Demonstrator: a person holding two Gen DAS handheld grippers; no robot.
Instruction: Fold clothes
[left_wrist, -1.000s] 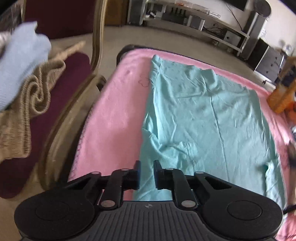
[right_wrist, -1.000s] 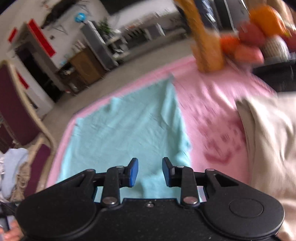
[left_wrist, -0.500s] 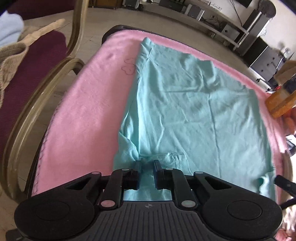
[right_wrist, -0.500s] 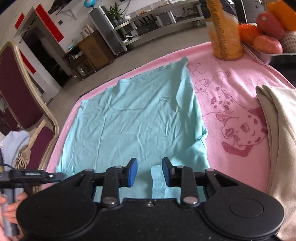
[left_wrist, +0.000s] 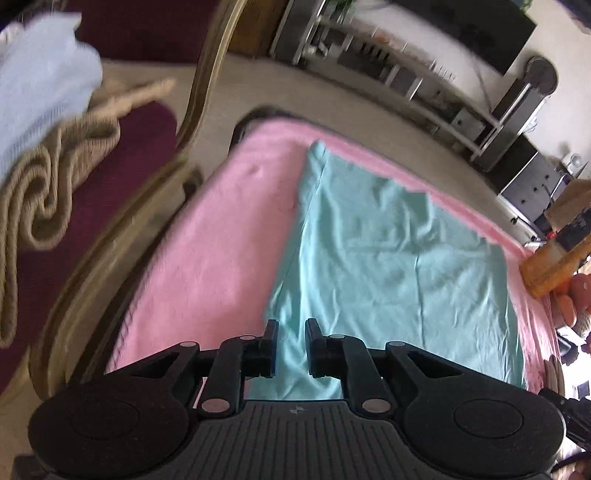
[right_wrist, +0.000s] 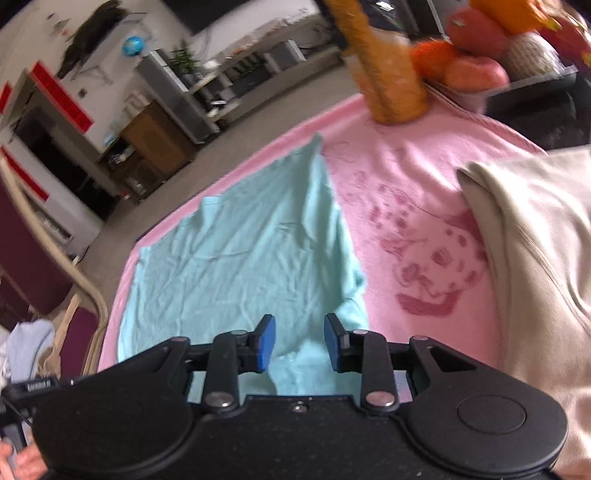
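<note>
A teal shirt (left_wrist: 388, 258) lies spread flat on a pink blanket (left_wrist: 221, 236); it also shows in the right wrist view (right_wrist: 240, 266). My left gripper (left_wrist: 291, 332) is open above the shirt's near left edge, with teal cloth showing between its fingers. My right gripper (right_wrist: 299, 328) is open above the shirt's near right corner, by the sleeve (right_wrist: 354, 306). Neither gripper holds cloth.
A maroon chair (left_wrist: 122, 192) with a gold frame stands left of the blanket, holding a knitted beige garment (left_wrist: 48, 192) and a light blue one (left_wrist: 40, 92). A folded cream garment (right_wrist: 535, 258) lies on the right. An orange bag (right_wrist: 384, 62) and fruit (right_wrist: 476, 70) stand at the far corner.
Both grippers have pulled back and risen from the shirt's near edge; the views are blurred by motion. The shirt lies as before.
</note>
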